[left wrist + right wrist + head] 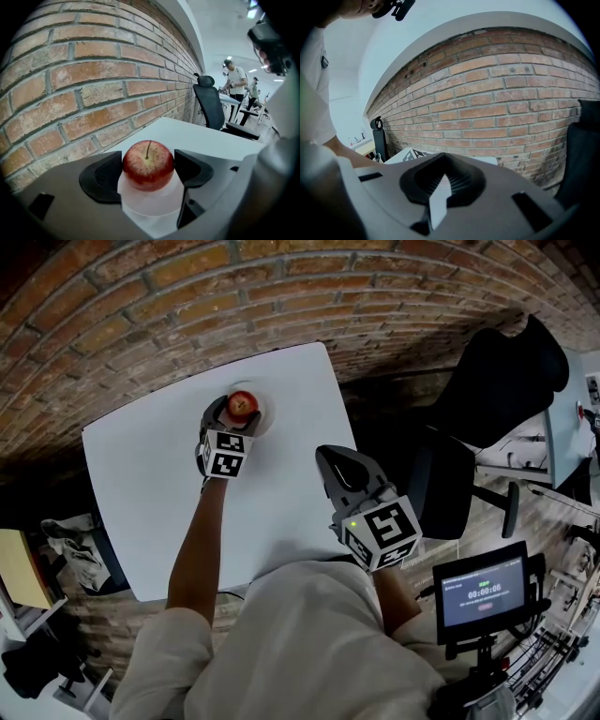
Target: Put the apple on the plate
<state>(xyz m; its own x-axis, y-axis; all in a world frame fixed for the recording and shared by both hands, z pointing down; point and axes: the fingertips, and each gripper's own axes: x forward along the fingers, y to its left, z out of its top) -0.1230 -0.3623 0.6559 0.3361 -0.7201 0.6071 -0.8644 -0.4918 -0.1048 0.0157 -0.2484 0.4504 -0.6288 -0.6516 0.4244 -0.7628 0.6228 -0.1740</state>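
The apple [148,164] sits upright, stem up, on the plate [151,208], which lies at the table's [281,512] 12 o'clock edge, close under the wall [141,296]. The left gripper [147,169] grasps the apple, one jaw at its 9 o'clock side and one at its 3 o'clock side, both pads apparently touching the skin at mid-height. The step in hand looks like the release. The apple seems to bear on the plate already, so the jaws should part slowly and evenly, so that neither pad drags the fruit sideways or tips it. Once both pads stand clear, the gripper is best drawn straight back toward 6 o'clock, or lifted, without sweeping across the plate's rim, since a light plate would likely slide on the smooth table. The apple sits near the plate's middle, which leaves room for a small roll. The right gripper [440,185], at about 4 o'clock from the plate, is clenched on nothing and has no part to play.
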